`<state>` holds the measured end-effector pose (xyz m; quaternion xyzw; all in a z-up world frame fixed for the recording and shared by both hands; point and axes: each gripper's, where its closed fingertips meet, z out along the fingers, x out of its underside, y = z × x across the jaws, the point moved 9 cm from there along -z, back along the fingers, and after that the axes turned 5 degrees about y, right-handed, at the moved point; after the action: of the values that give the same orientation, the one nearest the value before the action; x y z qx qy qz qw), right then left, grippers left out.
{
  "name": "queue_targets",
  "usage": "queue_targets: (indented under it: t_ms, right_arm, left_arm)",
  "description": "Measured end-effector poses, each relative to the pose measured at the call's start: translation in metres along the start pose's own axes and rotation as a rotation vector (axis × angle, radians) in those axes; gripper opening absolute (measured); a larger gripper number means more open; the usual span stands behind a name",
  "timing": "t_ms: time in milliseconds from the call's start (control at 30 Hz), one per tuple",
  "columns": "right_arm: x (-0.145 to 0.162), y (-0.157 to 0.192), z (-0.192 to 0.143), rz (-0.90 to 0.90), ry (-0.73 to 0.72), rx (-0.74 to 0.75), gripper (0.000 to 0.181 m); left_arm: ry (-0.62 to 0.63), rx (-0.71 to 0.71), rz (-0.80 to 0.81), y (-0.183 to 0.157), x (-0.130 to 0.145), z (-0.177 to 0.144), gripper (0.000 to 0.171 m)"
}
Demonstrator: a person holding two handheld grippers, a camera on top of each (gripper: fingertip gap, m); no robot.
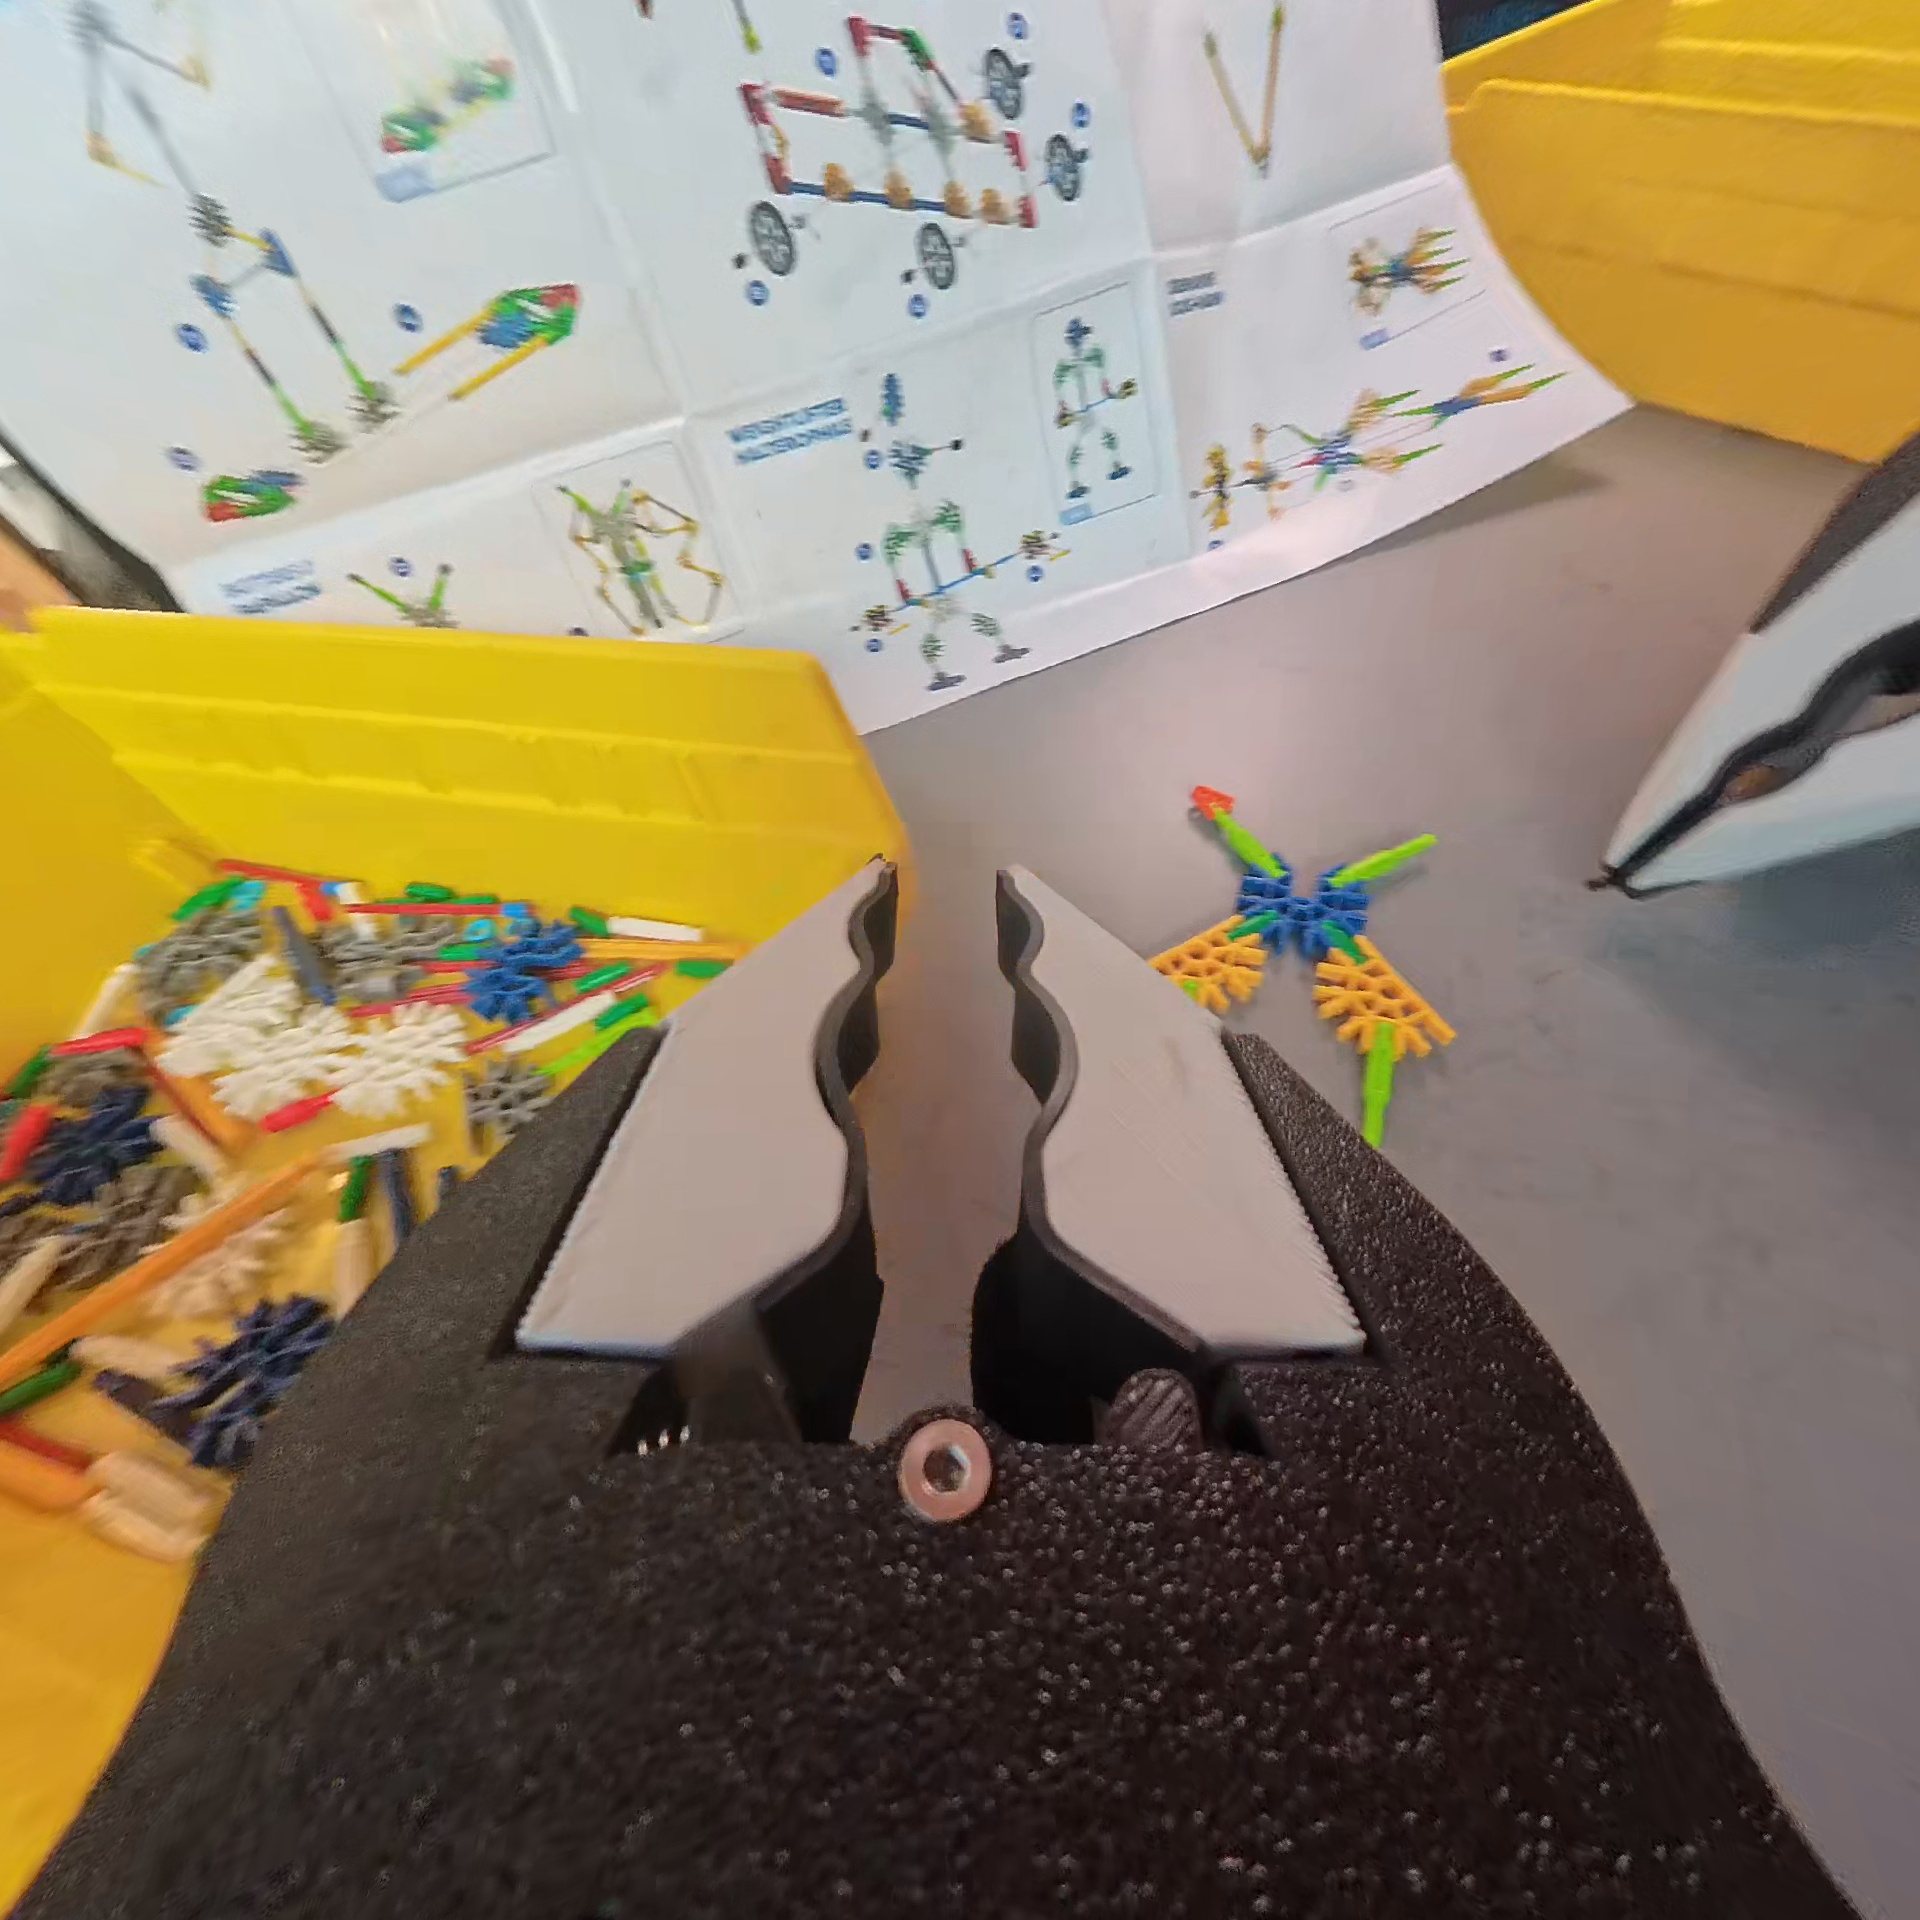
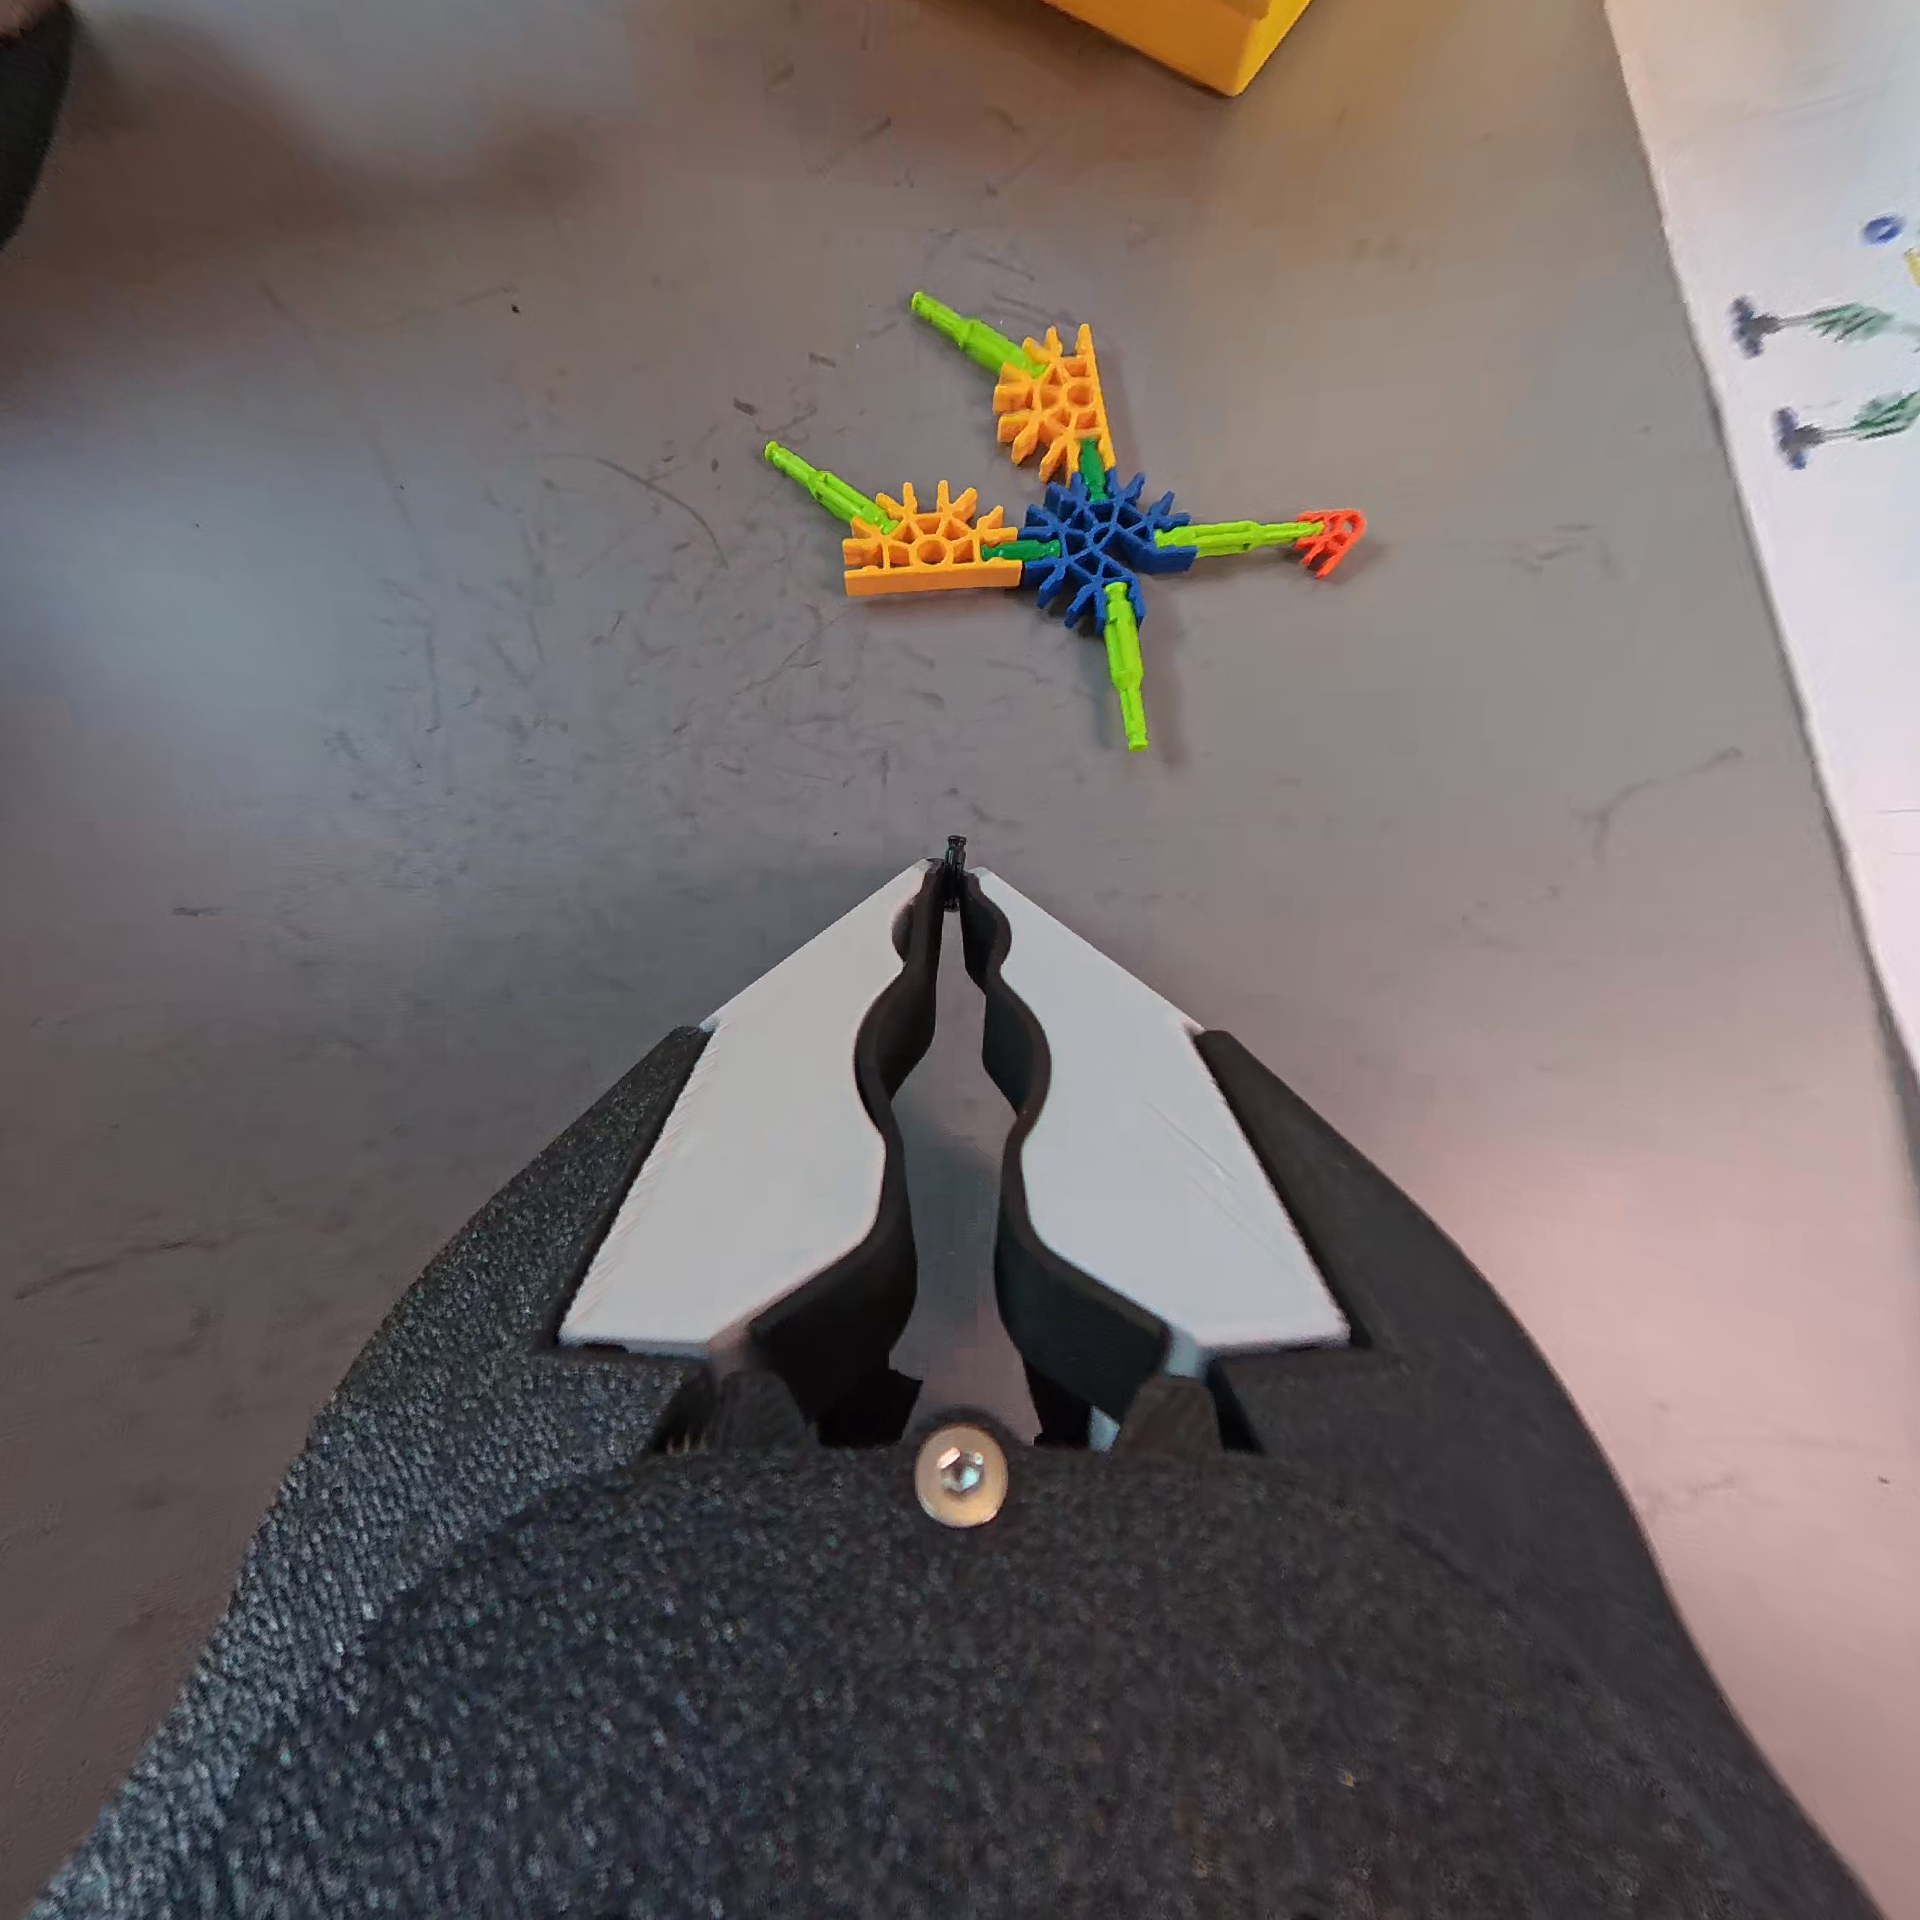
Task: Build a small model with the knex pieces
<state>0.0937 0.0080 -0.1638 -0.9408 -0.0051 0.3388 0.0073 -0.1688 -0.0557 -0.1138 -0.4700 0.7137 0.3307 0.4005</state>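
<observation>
A small construction-toy model (image 2: 1091, 530) lies flat on the grey table: a blue hub, two orange fan connectors, light green rods and a red end clip. It also shows in the left wrist view (image 1: 1299, 914). My left gripper (image 1: 945, 883) is open and empty, its tips beside the corner of a yellow bin (image 1: 468, 748), left of the model. My right gripper (image 2: 953, 873) is shut on a tiny black piece (image 2: 953, 854) that sticks out at its tips, a short way before the model. The right gripper also shows at the right edge of the left wrist view (image 1: 1621, 883).
The yellow bin holds several loose rods and connectors (image 1: 312, 1018) in white, grey, blue, red and green. A large white instruction sheet (image 1: 831, 312) lies behind the model; its edge shows in the right wrist view (image 2: 1818, 416). A second yellow bin (image 1: 1704, 208) stands at the back right. About 20 cm separates my left fingertips from my right.
</observation>
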Motion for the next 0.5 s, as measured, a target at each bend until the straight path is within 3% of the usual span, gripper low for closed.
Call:
queue_targets:
  t_ms: [100, 200, 267, 367, 500]
  right_arm:
    - [-0.014, -0.02, -0.044, -0.015, -0.246, 0.164, 0.0]
    - [-0.015, -0.05, -0.117, 0.03, -0.426, 0.513, 0.0]
    - [0.003, -0.069, -0.168, 0.13, -0.481, 0.74, 0.001]
    - [0.049, -0.096, -0.219, 0.302, -0.412, 1.002, 0.001]
    - [0.116, -0.128, -0.236, 0.495, -0.188, 1.143, 0.001]
  left_arm:
    - [0.095, 0.232, -0.027, -0.018, 0.007, 0.011, 0.022]
    - [0.183, 0.403, 0.008, -0.036, 0.015, 0.018, 0.022]
    - [0.236, 0.448, 0.056, -0.047, 0.02, 0.022, 0.022]
    - [0.311, 0.463, 0.124, -0.06, 0.028, 0.029, 0.021]
    - [0.375, 0.468, 0.174, -0.072, 0.038, 0.039, 0.02]
